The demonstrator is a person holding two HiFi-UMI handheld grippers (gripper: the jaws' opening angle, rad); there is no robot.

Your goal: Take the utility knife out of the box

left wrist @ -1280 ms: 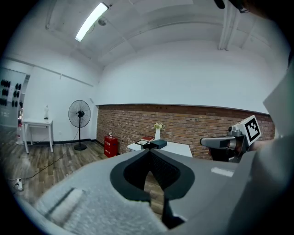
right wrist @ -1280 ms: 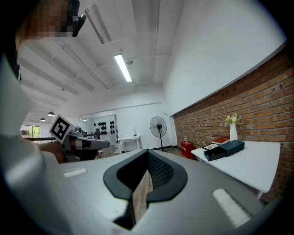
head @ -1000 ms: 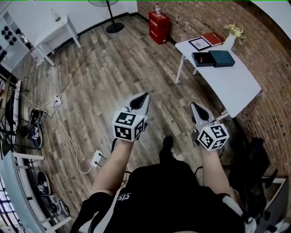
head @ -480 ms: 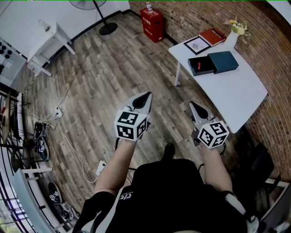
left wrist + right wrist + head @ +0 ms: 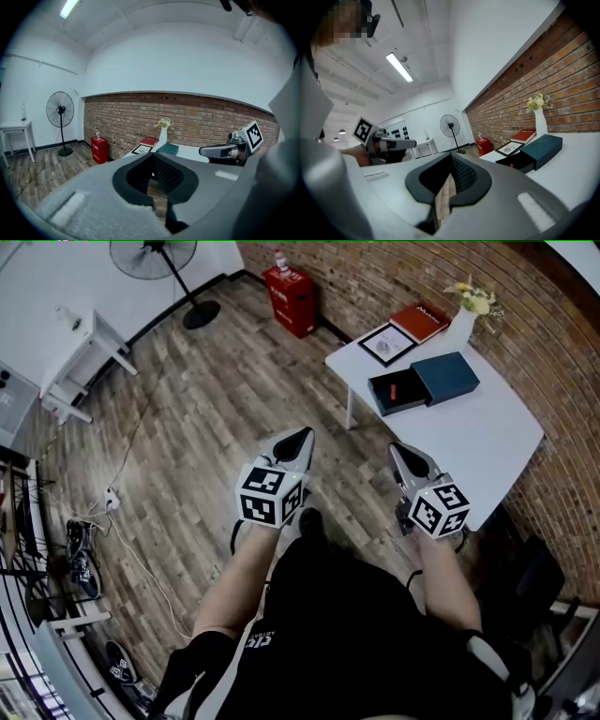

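Holding your grey left gripper [image 5: 298, 439] and grey right gripper [image 5: 397, 452] out over the brown wooden floor [image 5: 187, 427], you have both squeezed shut with nothing in them. The small red utility knife [image 5: 395, 390] lies inside the open black box [image 5: 414, 392] on the white desk [image 5: 469, 442], well away from both grippers, just beside the dark blue-green lid [image 5: 445, 378].

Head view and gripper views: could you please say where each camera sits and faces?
Head view: on the head, looking steeply down at floor, white table, open box; shows torso, forearms, left claw, right claw.
Left gripper view: on left claw, facing brick wall and table; shows own jaws, right claw.
Right gripper view: on right claw, facing fan and table; shows own jaws, left claw.
Shared: all show the table.
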